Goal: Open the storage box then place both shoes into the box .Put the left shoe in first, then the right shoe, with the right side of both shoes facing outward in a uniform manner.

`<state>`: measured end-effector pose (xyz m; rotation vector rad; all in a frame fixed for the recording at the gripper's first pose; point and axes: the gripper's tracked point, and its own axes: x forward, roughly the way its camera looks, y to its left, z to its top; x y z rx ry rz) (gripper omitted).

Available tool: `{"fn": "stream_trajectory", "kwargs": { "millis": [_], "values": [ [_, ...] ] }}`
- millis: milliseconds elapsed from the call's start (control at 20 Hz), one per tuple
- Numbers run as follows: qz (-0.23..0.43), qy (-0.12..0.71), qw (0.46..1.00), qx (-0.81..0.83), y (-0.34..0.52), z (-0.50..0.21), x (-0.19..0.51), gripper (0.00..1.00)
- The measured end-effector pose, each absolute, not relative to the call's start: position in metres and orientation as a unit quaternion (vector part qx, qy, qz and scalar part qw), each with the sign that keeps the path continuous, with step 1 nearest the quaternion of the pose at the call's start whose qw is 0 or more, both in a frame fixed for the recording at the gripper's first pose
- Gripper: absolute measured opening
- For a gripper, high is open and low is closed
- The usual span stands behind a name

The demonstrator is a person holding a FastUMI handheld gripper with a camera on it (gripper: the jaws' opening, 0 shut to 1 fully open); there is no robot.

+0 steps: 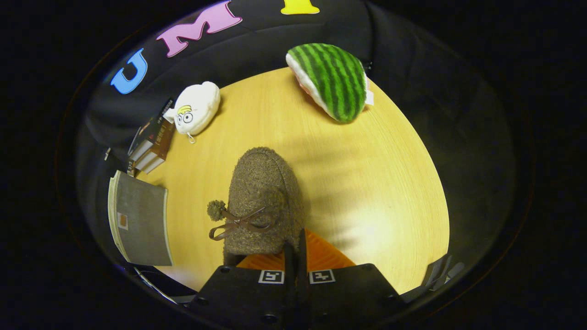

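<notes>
A brown fuzzy shoe (pixel 263 197) hangs straight ahead of my fingers, toe pointing away from me, with a brown bow and pompom on its left side. My gripper (pixel 296 245) is shut on the shoe's rear edge, its two fingers pressed close together with only the thin rim between them. The shoe casts a soft shadow to its right on the round wooden table (pixel 385 183). To the left of the shoe, at the table's edge, stands a grey storage box (pixel 137 220) with a small label on its face; its lid looks closed.
A stack of books (pixel 153 142) stands beyond the grey box. Next to the books lies a white plush toy (pixel 197 107). A watermelon-slice plush (pixel 332 80) rests at the far edge of the table. Bare wood spreads to the right of the shoe.
</notes>
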<state>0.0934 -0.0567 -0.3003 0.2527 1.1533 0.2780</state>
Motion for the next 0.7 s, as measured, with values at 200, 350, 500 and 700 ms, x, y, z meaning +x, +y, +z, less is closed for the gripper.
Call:
{"fn": "stream_trajectory", "kwargs": {
  "millis": [200, 350, 500, 700],
  "values": [
    [0.144, 0.525, 0.826, 0.145, -0.01, -0.254, 0.079, 0.05],
    [0.154, 0.52, 0.82, 0.182, 0.031, -0.221, 0.064, 0.05],
    [0.161, 0.511, 0.819, 0.207, 0.068, -0.193, 0.051, 0.05],
    [0.173, 0.499, 0.825, 0.203, 0.109, -0.166, 0.033, 0.05]
  ]
}}
